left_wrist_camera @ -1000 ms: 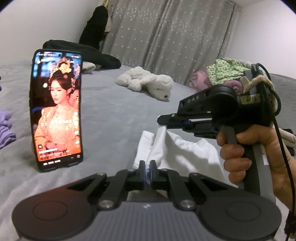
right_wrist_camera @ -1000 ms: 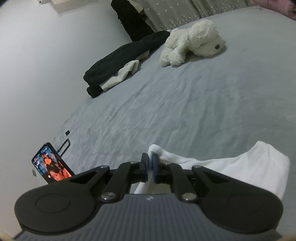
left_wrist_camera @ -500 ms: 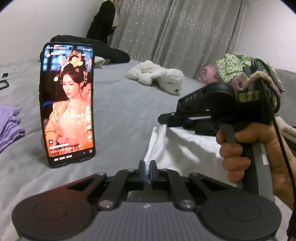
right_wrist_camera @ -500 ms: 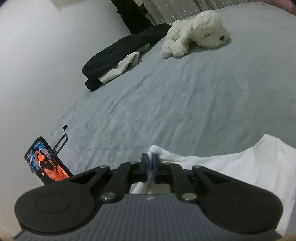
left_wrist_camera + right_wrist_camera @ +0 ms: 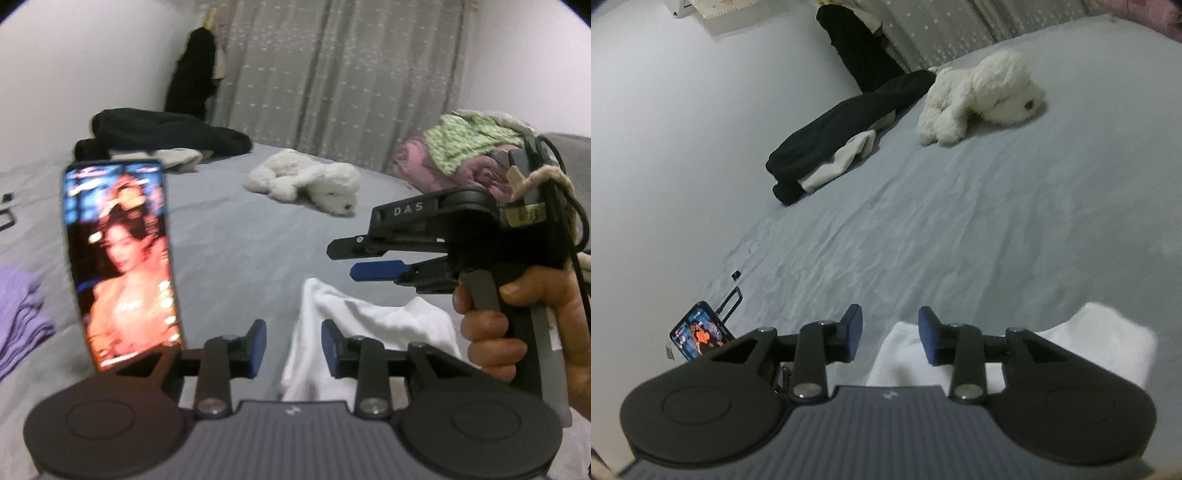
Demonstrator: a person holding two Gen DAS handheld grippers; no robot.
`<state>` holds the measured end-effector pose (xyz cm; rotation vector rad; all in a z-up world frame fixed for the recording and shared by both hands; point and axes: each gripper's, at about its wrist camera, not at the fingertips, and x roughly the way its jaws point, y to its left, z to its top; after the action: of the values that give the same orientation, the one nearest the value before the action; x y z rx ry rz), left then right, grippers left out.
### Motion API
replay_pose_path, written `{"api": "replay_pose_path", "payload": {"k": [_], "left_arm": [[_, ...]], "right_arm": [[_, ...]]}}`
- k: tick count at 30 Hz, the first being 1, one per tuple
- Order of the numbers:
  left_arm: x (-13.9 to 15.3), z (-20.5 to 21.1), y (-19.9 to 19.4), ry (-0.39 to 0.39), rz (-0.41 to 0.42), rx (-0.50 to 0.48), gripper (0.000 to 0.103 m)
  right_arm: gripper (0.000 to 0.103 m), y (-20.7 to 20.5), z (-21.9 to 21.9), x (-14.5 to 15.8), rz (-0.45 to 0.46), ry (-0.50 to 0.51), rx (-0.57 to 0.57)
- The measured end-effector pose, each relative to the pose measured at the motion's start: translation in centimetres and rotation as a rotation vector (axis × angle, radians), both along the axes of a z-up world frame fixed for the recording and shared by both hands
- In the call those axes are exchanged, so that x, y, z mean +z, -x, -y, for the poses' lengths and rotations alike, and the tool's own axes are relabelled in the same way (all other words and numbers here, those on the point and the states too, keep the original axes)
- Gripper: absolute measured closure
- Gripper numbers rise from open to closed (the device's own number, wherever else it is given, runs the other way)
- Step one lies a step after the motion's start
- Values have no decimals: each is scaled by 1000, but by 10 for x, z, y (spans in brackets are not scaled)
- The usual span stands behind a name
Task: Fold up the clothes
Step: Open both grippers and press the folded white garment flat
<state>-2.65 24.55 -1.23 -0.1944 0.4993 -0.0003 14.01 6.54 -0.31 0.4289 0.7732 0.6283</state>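
White garment: folded, lying on bed, lower centre. Left hand-held gripper and right hand-held gripper: jaws just opened, both released. Remaining: clothes pile, upper right.

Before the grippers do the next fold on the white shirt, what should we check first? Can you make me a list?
1. Left gripper let go: ok, its jaws have just been opening, cloth between but not pinched.
2. Right gripper let go: ok, jaws have just been opening too.
3. White garment lying on the bed: ok, though bunched.
4. Fold neat and square: cannot tell, mostly hidden.
5. Phone clear of the cloth: ok, standing to the left.
6. Plush dog out of the way: ok, far off.
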Motion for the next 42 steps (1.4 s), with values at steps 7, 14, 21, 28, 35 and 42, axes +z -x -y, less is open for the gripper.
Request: {"api": "replay_pose_path", "payload": {"k": [7,14,21,28,35,42], "left_arm": [[-2,19,-16,-34,6,-122,70],[-15,34,-39,-122,29,-210,76],[-33,37,-59,-208,-3,-224,80],[-43,29,-68,-196,-17,-192,81],[-33,19,-79,-139,-7,-127,84],[-29,33,-89,-170,-3,-166,84]], "right_arm": [[65,13,31,5,62,61,-56],[65,36,45,-3,209,210,-91],[66,51,33,-25,364,404,-28],[73,34,42,-53,352,508,-81],[76,20,67,-52,306,495,-175],[75,29,50,-44,341,464,-99]]}}
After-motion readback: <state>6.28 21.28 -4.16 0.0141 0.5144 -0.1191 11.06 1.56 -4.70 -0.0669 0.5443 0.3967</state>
